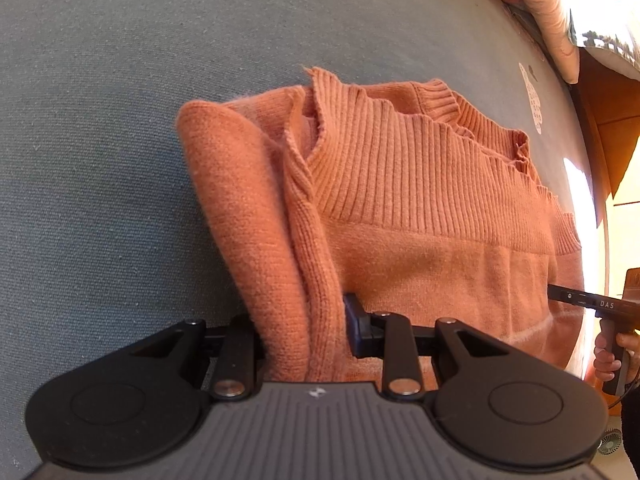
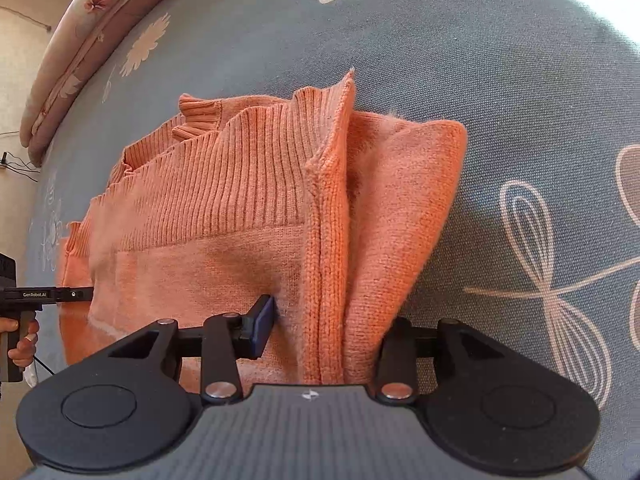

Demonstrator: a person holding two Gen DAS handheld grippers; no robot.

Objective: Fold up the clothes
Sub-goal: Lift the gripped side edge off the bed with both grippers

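An orange knitted sweater point(image 1: 420, 208) lies folded on a blue-grey bed sheet point(image 1: 100, 140), its ribbed hem on top of the stack. My left gripper point(image 1: 304, 320) is shut on the sweater's thick left fold; one blue pad point(image 1: 352, 316) shows and the other finger is behind the fabric. In the right wrist view the sweater point(image 2: 224, 208) fills the middle, and my right gripper point(image 2: 328, 320) is shut on its right fold, with one pad point(image 2: 264, 320) visible. Each gripper also shows in the other's view, the right gripper point(image 1: 560, 294) and the left gripper point(image 2: 80, 294) both reaching into the sweater's side edge.
The sheet point(image 2: 520, 160) carries white flower prints. A pink quilted cover point(image 2: 76, 40) runs along the bed's far edge. A person's hand point(image 1: 608, 356) holds the right gripper's handle. Wooden furniture point(image 1: 612, 120) and a small fan point(image 1: 610, 444) stand beyond the bed.
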